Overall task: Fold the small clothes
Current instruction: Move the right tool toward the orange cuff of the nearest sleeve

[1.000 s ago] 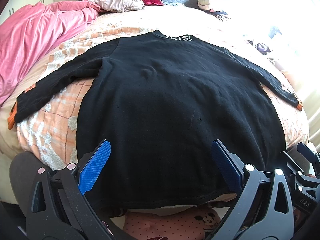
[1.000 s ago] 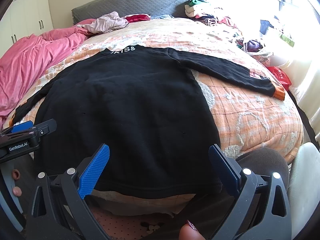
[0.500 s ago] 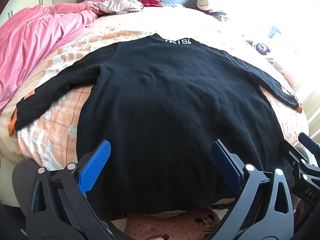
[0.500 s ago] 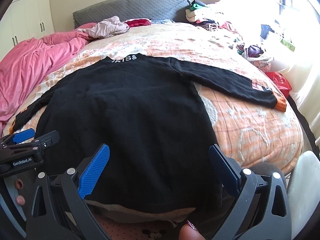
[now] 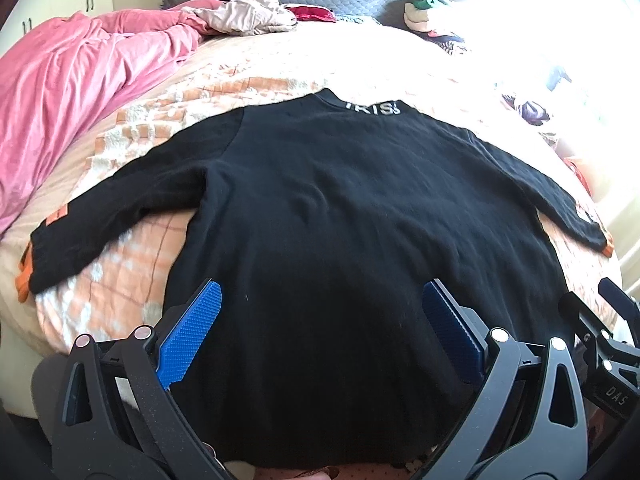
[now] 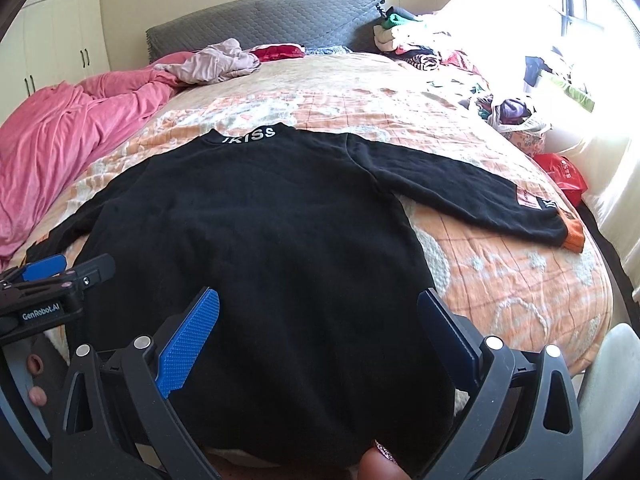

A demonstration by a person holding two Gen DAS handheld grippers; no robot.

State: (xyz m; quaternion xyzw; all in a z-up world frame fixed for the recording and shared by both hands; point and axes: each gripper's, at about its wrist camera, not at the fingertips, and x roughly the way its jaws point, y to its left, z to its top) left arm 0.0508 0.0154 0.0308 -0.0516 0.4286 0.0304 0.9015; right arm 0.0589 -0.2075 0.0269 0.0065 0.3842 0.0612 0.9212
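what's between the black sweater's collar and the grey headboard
Only bare orange quilt between the sweater collar and the headboard, shown in the right wrist view.

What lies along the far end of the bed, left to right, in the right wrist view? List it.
pink blanket → pale mauve garment → red cloth → pile of clothes by the headboard's right end

The left gripper [image 5: 320, 320] and right gripper [image 6: 318, 320] sit side by side, jaws spread wide.
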